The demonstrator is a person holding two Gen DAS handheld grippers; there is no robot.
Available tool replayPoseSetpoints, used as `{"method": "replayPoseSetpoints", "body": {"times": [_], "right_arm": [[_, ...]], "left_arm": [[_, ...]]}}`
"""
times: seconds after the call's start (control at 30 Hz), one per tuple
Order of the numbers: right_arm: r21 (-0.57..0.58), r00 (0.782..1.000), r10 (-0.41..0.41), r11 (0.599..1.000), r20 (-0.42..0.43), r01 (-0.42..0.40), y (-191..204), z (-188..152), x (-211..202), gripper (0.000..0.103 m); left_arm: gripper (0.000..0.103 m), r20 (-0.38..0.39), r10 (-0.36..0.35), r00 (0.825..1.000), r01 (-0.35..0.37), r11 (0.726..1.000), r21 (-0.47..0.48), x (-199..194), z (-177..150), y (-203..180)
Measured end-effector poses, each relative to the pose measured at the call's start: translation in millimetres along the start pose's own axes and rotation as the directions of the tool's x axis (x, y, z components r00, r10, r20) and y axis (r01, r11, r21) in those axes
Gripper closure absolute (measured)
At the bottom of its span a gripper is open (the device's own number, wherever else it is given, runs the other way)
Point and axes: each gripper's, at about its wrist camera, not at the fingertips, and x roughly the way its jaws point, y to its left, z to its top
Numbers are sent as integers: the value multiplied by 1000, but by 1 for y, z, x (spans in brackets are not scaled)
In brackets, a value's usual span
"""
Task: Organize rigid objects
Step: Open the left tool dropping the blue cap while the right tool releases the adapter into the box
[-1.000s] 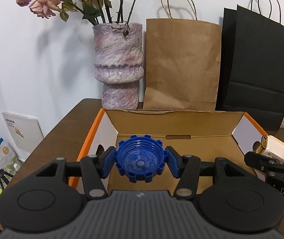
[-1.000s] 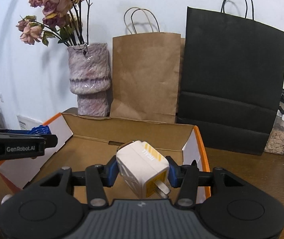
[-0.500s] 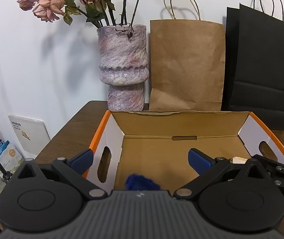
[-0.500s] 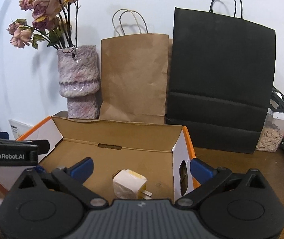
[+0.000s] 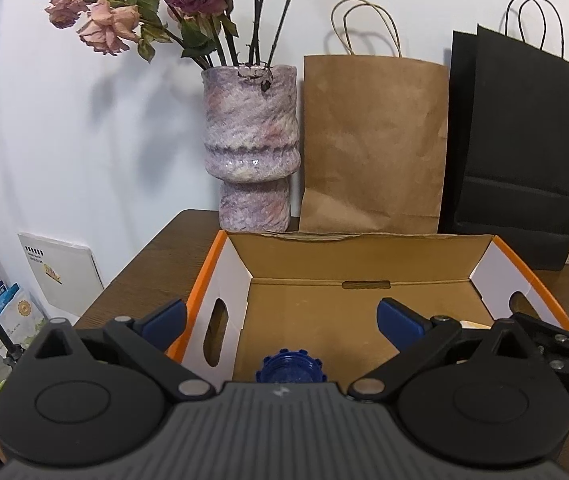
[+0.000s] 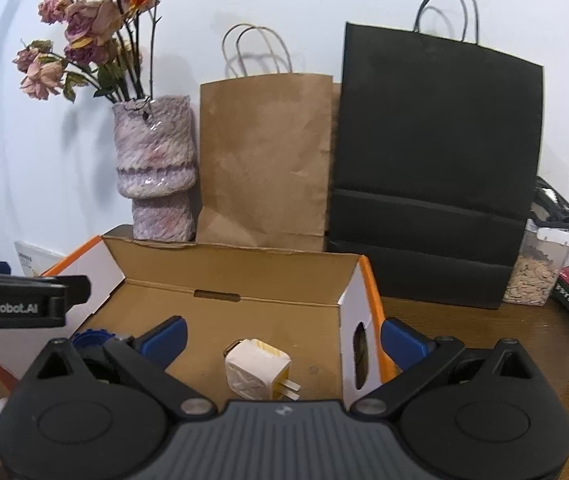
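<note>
At the bottom of the left wrist view the left claw stands spread wide with nothing between its blue pads, and its dark body hides all but the top edge of the blue cap, which lies on the floor of the cardboard box at lower centre. The right wrist view has the right claw just as wide apart, one pad over the box floor and the other outside the box's white end wall with its oval handle hole. Between them, low in the frame, the white plug adapter rests on the brown floor, its two metal prongs pointing toward the lower right and a yellow patch on its upper face. The cap shows again at lower left of this view, partly behind the claw's linkage. A second ago each claw was clamped on its piece above the box; both have since opened fully and the cap and adapter now lie inside. Beyond the box, on the dark wooden worktop, stand a mottled purple vase of dried roses, a brown paper bag and a black paper bag against the white wall, with a clear jar of seeds at the right.
</note>
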Motion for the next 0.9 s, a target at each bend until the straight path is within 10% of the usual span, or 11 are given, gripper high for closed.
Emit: {"method": "replayPoseSetpoints", "body": {"times": [0.9], "right_arm": [[-14,999,-22,1000,45,23,7,-33,-104,0]], "left_arm": [[0,56,-52,997,52,999,3,-97,-33,22]]}}
